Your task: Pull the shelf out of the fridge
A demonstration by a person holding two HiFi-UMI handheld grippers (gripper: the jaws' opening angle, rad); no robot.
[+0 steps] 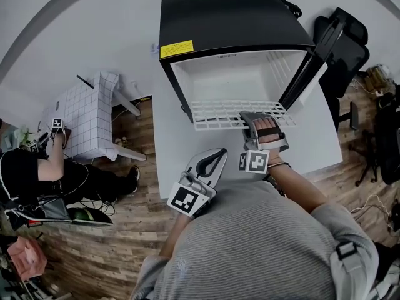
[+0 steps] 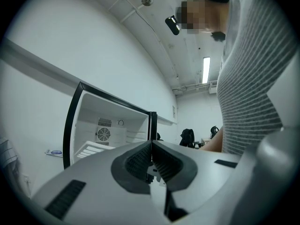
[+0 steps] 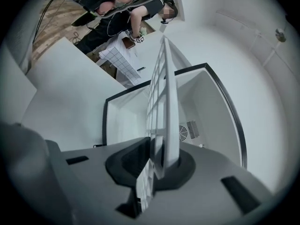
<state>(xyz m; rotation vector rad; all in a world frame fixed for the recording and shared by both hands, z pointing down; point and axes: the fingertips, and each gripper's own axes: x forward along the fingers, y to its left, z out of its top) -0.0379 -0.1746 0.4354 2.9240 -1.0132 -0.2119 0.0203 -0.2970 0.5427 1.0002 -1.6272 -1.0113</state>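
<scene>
A small black fridge (image 1: 231,24) stands open on a white table (image 1: 312,149), its door (image 1: 315,61) swung to the right. Its white wire shelf (image 1: 219,113) sticks out of the white interior toward me. My right gripper (image 1: 255,125) is shut on the shelf's front edge; in the right gripper view the shelf (image 3: 161,97) runs edge-on between the pads of that gripper (image 3: 159,161). My left gripper (image 1: 215,158) hangs near my chest, apart from the fridge, jaws shut on nothing. In the left gripper view the closed left gripper (image 2: 151,159) points at the open fridge (image 2: 108,125).
A person in black (image 1: 44,174) sits at the left beside a white gridded box (image 1: 87,114). A black office chair (image 1: 347,49) stands right of the fridge door. Wood floor surrounds the table, with cables at the right.
</scene>
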